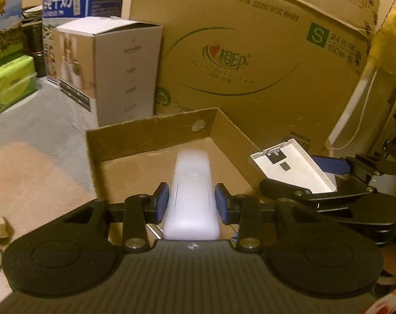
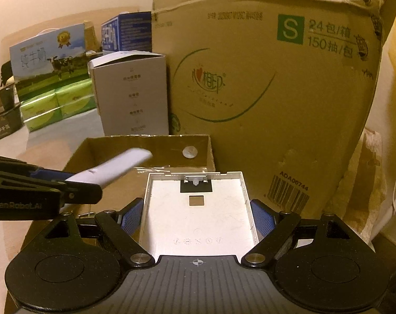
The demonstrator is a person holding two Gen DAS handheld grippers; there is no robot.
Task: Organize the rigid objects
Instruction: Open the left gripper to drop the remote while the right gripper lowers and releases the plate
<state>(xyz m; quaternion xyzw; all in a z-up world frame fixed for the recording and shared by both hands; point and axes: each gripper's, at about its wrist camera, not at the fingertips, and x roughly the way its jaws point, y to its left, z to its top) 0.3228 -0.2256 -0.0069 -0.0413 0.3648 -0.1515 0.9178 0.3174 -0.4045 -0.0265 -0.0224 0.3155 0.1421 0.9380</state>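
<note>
The left claw (image 1: 192, 202) points forward and down, its two blue pads (image 1: 162, 203) closed narrowly on the sides of a slim white bar (image 1: 191, 198). The right claw (image 2: 196, 218) sits just to its right at much the same downward tilt, jaws spread wide with the blue pads (image 2: 262, 218) against the two long edges of a flat white tray-like cover (image 2: 198, 217); the grip looks firm, though blur makes contact hard to confirm. Both black linkages are splayed symmetrically.
</note>
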